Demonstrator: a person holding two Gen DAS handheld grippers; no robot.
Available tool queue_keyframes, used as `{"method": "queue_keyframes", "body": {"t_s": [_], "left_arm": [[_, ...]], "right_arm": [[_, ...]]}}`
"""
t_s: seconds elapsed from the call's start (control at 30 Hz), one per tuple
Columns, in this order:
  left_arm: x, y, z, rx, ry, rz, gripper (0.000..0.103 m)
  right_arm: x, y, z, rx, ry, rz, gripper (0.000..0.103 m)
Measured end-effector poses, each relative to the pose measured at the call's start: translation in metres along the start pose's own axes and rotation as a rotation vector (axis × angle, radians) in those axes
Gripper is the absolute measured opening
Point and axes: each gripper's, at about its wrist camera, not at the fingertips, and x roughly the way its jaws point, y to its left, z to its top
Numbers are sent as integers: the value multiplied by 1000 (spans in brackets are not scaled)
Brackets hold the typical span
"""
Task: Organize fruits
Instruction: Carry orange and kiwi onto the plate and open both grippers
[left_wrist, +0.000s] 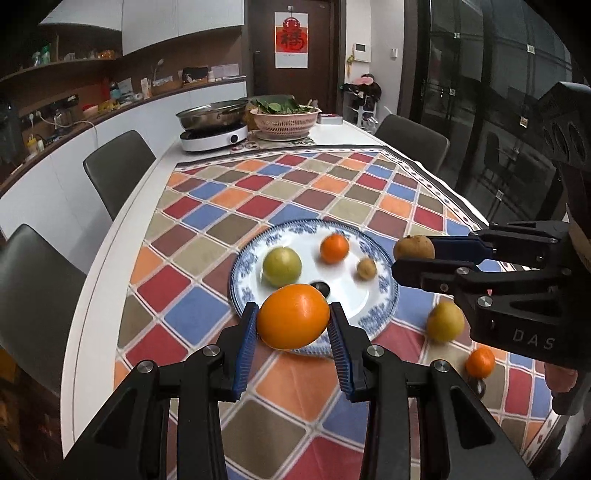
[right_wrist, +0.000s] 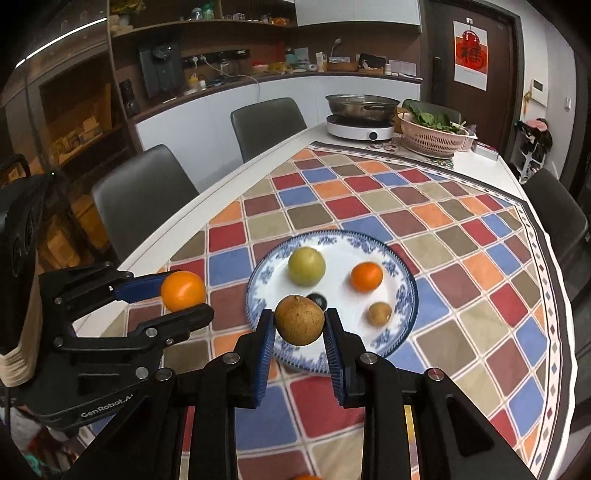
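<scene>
My left gripper is shut on a large orange, held above the near rim of a blue-and-white plate. My right gripper is shut on a brown round fruit, also above the plate's near edge. On the plate lie a green-yellow fruit, a small orange, a small brown fruit and a dark small thing. Each gripper shows in the other's view: the right one with its brown fruit, the left one with its orange.
A yellow fruit and a small orange lie on the checked tablecloth right of the plate. At the table's far end stand an induction cooker with a steel pot and a pink basket of greens. Grey chairs line the sides.
</scene>
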Motion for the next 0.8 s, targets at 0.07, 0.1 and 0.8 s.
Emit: {"method": "queue_keyframes", "body": {"t_s": [0.07,0.1,0.8], "left_arm": [[5,1,5,5,-1,4,37],[8,2,8,8,-1,6,37],[102,21,17,-19,132,-19,37]], "right_arm": [[4,-4,5,2,5,0,28],[7,-6,7,3,8,-1,28],[98,-38,25,40,140,6,28]]}}
